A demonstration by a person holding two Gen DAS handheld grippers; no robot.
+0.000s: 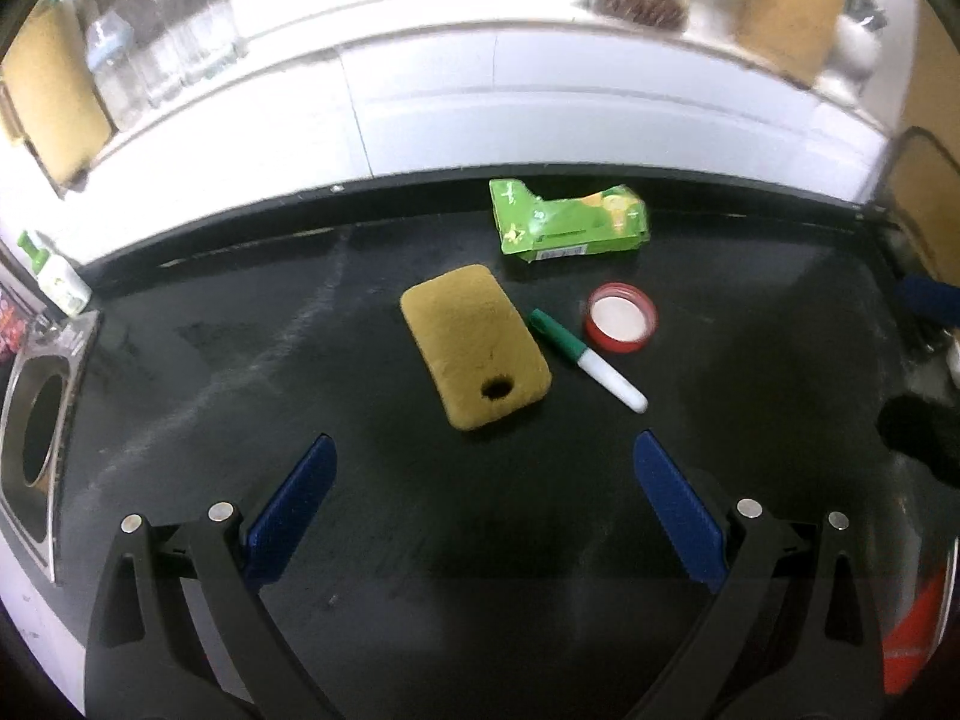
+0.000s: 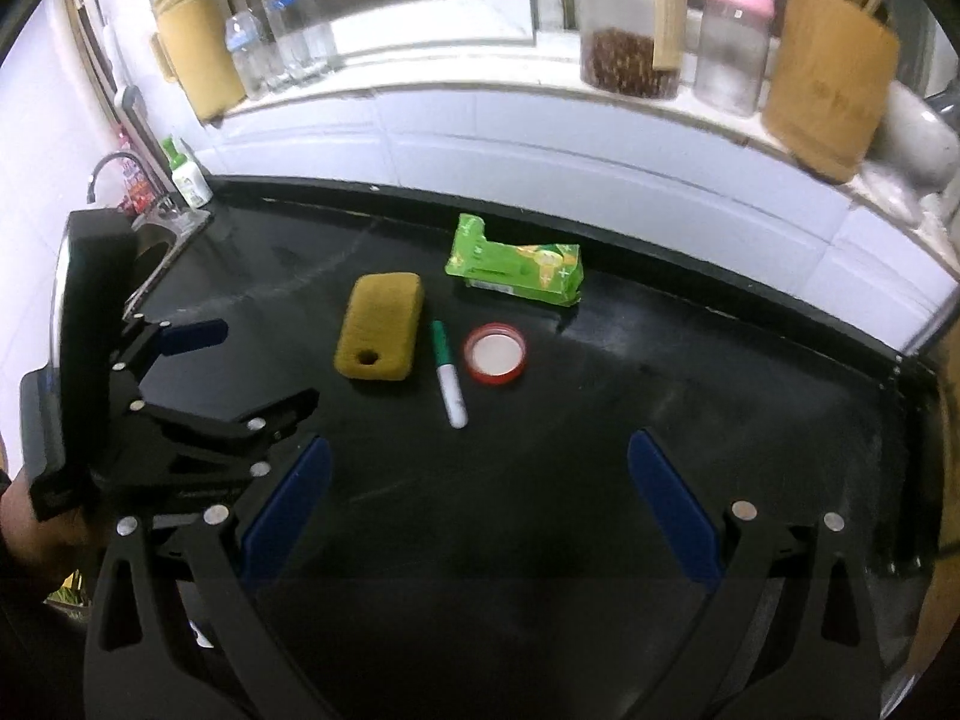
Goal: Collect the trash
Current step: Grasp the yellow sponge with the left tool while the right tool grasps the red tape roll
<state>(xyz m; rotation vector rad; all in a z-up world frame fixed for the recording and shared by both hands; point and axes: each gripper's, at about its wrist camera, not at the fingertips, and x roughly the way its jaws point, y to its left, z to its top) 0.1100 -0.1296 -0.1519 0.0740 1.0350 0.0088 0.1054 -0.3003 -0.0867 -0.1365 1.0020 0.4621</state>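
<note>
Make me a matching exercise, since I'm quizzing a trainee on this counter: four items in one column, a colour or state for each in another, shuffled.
Items:
1. sponge
2. marker
3. jar lid
4. wrapper

Descriptions:
A. green package, nearest the tiled wall
B. red rim, white inside
C. yellow-brown, with a dark hole near one end
D. green cap, white barrel, lying between two other items

Pairs: 1-C, 2-D, 3-B, 4-A
</note>
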